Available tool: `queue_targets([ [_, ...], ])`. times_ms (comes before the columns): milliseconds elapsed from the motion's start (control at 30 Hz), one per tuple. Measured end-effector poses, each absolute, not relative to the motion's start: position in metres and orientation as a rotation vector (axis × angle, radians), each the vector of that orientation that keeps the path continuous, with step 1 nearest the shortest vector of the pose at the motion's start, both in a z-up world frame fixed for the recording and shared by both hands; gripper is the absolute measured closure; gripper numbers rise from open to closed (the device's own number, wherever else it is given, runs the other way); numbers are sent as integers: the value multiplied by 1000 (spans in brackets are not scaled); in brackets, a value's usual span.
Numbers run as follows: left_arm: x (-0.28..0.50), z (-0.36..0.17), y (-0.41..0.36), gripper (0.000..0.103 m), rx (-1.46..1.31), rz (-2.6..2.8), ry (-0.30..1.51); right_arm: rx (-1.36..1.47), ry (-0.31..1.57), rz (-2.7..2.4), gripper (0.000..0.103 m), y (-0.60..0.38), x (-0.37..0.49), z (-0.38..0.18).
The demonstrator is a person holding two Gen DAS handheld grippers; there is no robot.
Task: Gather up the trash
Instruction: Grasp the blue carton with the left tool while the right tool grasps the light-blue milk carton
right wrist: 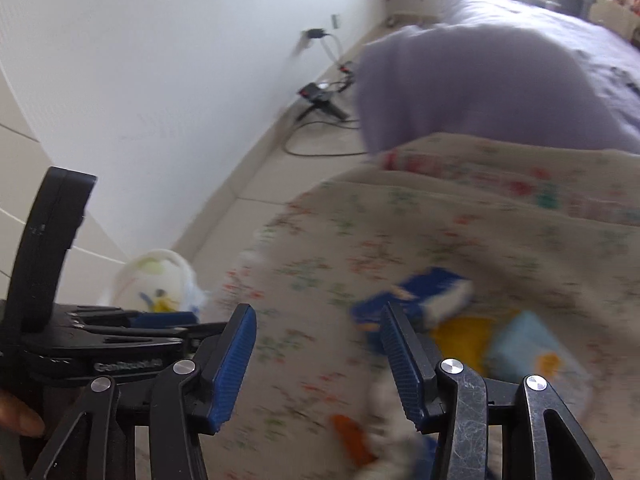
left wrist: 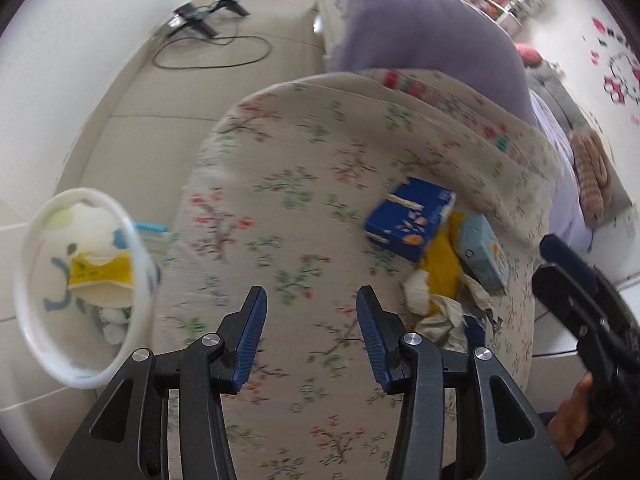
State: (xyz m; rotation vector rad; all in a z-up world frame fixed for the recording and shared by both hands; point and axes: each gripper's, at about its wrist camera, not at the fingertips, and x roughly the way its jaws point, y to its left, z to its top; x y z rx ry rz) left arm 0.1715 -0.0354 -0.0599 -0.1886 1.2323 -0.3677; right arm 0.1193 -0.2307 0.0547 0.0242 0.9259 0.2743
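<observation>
A pile of trash lies on the floral bedspread: a dark blue box, a light blue box, a yellow wrapper and crumpled white paper. My left gripper is open and empty, left of the pile. A white trash bin with yellow and white trash inside stands on the floor at left. My right gripper is open and empty above the bedspread, near the dark blue box, light blue box and yellow wrapper. The bin shows blurred at left.
A purple blanket lies further along the bed. A black stand with a looped cable sits on the tiled floor by the white wall. The right gripper's body is at the right edge; the left gripper's body shows in the right wrist view.
</observation>
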Motion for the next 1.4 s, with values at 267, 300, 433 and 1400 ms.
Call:
queue_targets([
  [267, 167, -56, -105, 31, 26, -403, 1165, 69, 976, 114, 43, -333, 113, 41],
  [300, 167, -56, -112, 31, 50, -409, 1163, 102, 990, 107, 43, -345, 112, 37],
  [433, 170, -60, -141, 31, 138, -429, 1153, 37, 1029, 79, 42, -357, 113, 26],
  [1400, 204, -89, -195, 55, 425, -351, 1045, -380, 1199, 229, 33, -340, 157, -58],
])
